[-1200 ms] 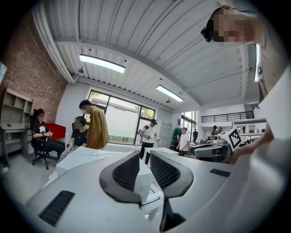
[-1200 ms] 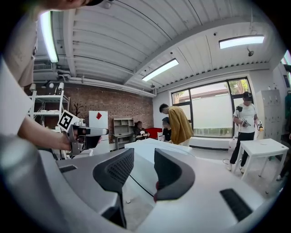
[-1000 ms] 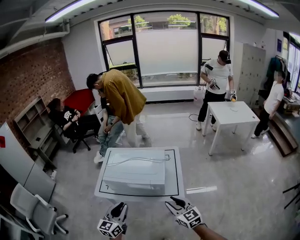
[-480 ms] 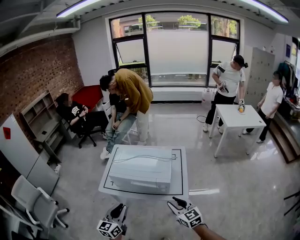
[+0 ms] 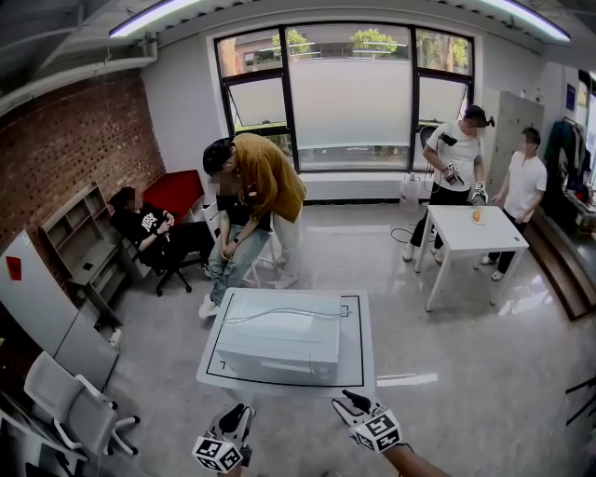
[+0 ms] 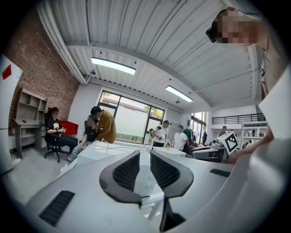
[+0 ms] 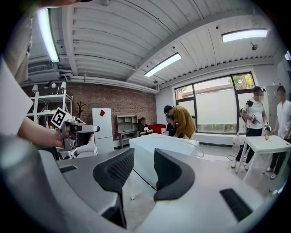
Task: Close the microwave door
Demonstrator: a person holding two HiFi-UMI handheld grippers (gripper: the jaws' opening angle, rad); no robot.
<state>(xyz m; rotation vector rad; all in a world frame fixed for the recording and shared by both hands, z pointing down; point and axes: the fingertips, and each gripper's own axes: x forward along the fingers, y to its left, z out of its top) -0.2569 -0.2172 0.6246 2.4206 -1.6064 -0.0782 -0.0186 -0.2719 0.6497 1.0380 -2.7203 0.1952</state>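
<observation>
a brick wall [image 5: 74, 149] runs along the left, with a big window [image 5: 349, 102] at the far end. glossy grey floor [image 5: 466, 391], strip lights [image 5: 154, 17] overhead, a white table [image 5: 484, 238] at right, shelves [image 5: 79, 228] and a swivel chair [image 5: 60, 405] at left.

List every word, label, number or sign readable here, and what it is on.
No text reads clearly.
White print on the seated person's black shirt: too small to read.
Red sticker on the white cabinet: no legible writing.
Square markers on the left gripper and right gripper: coded patterns, no letters.
</observation>
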